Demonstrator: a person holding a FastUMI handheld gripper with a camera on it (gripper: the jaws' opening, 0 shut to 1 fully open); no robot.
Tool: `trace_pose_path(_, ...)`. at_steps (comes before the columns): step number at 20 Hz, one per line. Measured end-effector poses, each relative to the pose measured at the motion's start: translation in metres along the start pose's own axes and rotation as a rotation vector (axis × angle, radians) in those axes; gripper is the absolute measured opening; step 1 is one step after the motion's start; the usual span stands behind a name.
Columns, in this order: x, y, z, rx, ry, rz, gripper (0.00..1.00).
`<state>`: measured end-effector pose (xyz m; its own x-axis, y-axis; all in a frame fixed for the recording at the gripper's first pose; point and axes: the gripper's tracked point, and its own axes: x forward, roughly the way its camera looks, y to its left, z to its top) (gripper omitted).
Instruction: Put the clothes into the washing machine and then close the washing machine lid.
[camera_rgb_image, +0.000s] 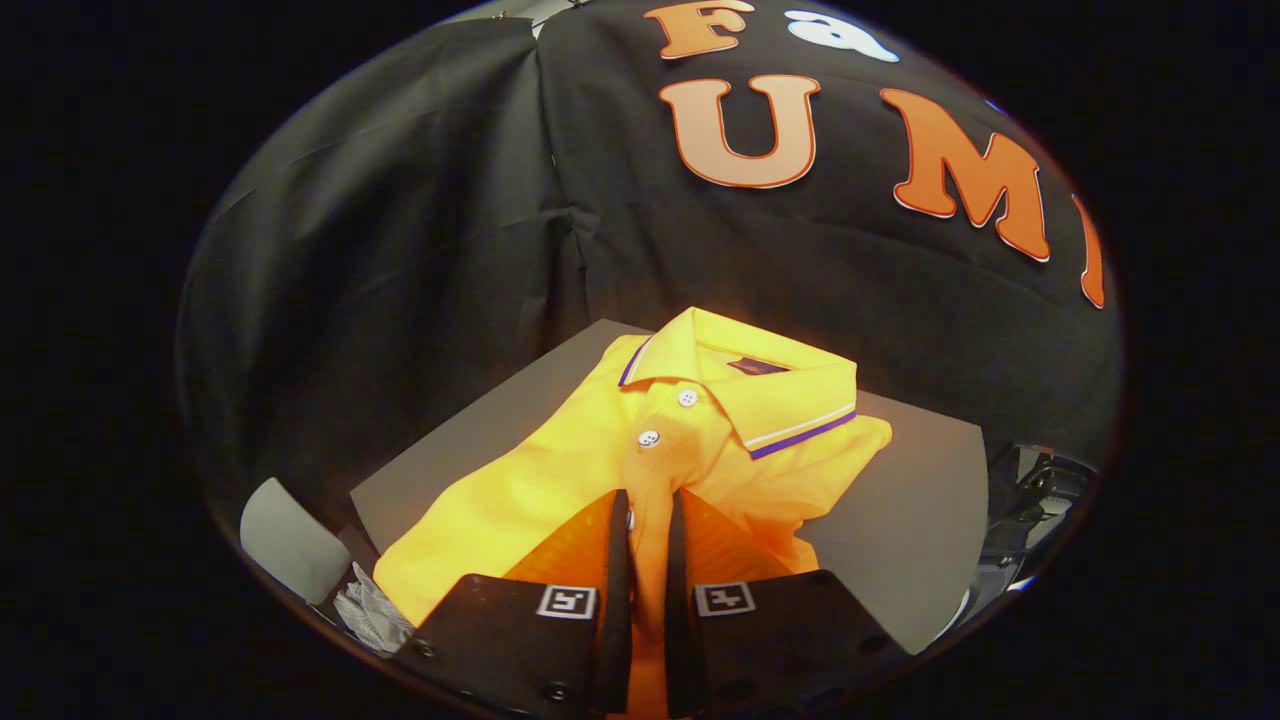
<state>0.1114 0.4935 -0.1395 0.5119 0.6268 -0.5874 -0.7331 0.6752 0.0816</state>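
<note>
A folded yellow-orange polo shirt (700, 440) with white buttons and a striped collar lies on a grey table (900, 510). My gripper (648, 510) is shut on the shirt's button placket: a ridge of fabric is pinched between both fingers and rises up from the chest. The collar lies just beyond the fingertips. The lower part of the shirt is hidden under the gripper body.
A pale grey curved object (290, 540) and a crumpled whitish cloth (372, 612) sit off the table's left corner. Dark equipment (1035, 510) stands beyond the table's right edge. The black cloth wall hangs close behind the table.
</note>
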Motion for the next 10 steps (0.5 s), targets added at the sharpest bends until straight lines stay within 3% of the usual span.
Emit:
trace_pose_path(1,0.001,0.004,0.001,-0.002,-0.006,0.005,0.11)
trace_pose_path(2,0.005,0.005,-0.003,-0.019,-0.012,0.003,0.09)
trace_pose_path(5,-0.021,0.007,-0.007,-0.046,-0.128,-0.010,0.08)
trace_pose_path(10,-0.080,0.006,0.008,0.016,-0.417,0.008,0.08)
